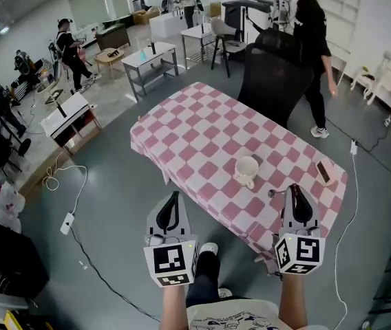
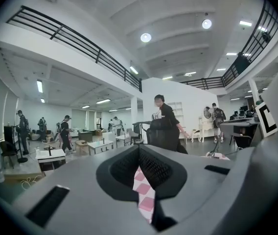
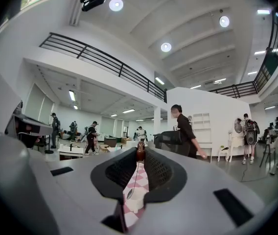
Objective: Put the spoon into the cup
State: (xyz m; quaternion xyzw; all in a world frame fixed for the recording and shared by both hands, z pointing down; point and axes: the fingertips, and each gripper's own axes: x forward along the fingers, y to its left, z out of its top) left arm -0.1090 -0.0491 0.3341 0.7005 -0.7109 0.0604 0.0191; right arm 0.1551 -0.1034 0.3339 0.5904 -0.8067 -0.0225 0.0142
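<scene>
A white cup (image 1: 247, 168) stands on the pink-and-white checked tablecloth (image 1: 202, 122), near the table's front right corner. My right gripper (image 1: 293, 190) hovers just in front and to the right of it, shut on a spoon (image 1: 272, 193). In the right gripper view, the right gripper (image 3: 140, 148) pinches the spoon (image 3: 140, 153) by its brown handle end. The thin stem and bowl hang down over the cup (image 3: 135, 202). My left gripper (image 1: 173, 196) is off the table's front edge, over the floor. In the left gripper view, the left gripper (image 2: 139, 148) is shut and holds nothing.
A dark phone (image 1: 323, 172) lies by the table's right edge. A black office chair (image 1: 271, 74) stands at the far side, with a person (image 1: 312, 33) walking behind it. A white cable and plug (image 1: 67, 222) lie on the floor at the left. More tables and people fill the back.
</scene>
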